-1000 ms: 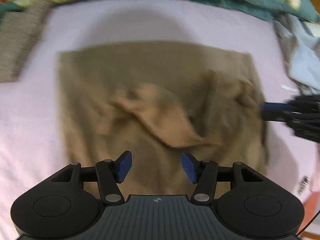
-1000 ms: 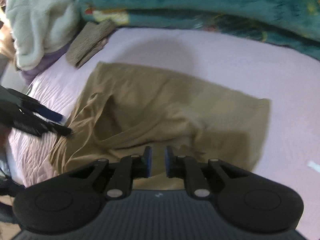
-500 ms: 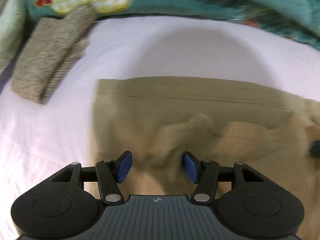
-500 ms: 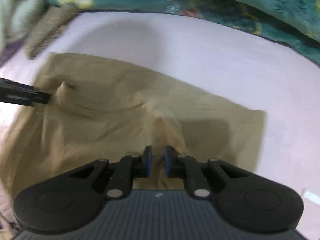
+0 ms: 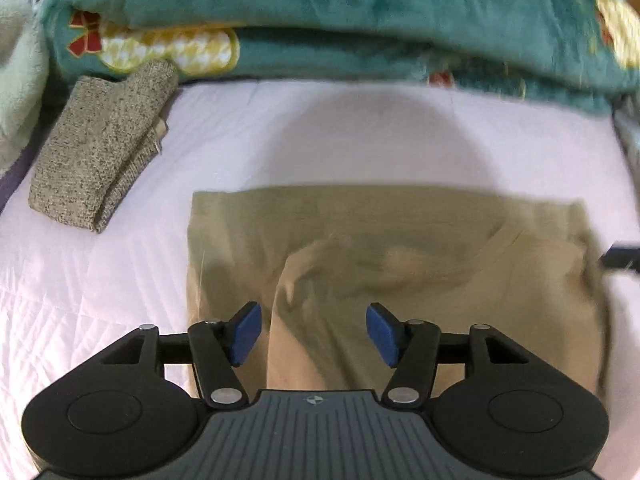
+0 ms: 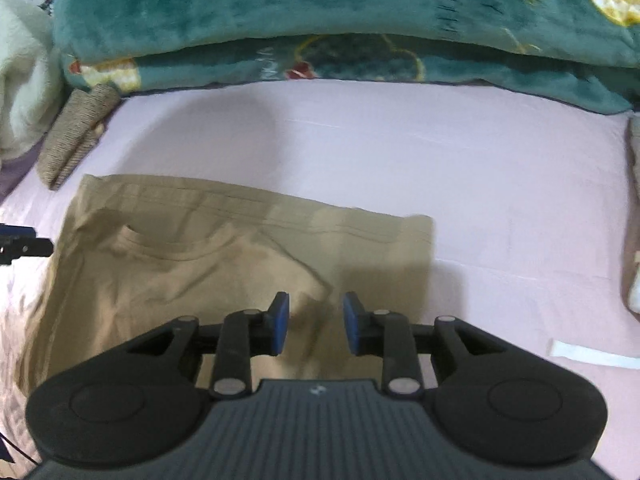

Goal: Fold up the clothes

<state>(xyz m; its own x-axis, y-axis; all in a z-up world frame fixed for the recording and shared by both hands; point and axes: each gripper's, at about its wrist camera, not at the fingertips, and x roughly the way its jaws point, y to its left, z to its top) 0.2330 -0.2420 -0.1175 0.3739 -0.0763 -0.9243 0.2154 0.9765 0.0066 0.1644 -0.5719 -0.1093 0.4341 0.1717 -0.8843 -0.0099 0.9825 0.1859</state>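
Tan cotton T-shirt (image 6: 224, 264) lies folded on pink quilted bedsheet (image 6: 440, 152). Left gripper (image 5: 313, 330) gapes empty; right gripper (image 6: 316, 322), opening, holds nothing. Smoothing ridges would likely square the fold.

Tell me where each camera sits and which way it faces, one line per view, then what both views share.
Left wrist: on the left claw, angled down at the tan shirt; its open fingers show, and the right claw's tip at the right edge.
Right wrist: on the right claw, angled down at the same shirt; its jaws are opening, nothing between them.
Shared: shirt, pink sheet, teal blanket, folded knit.
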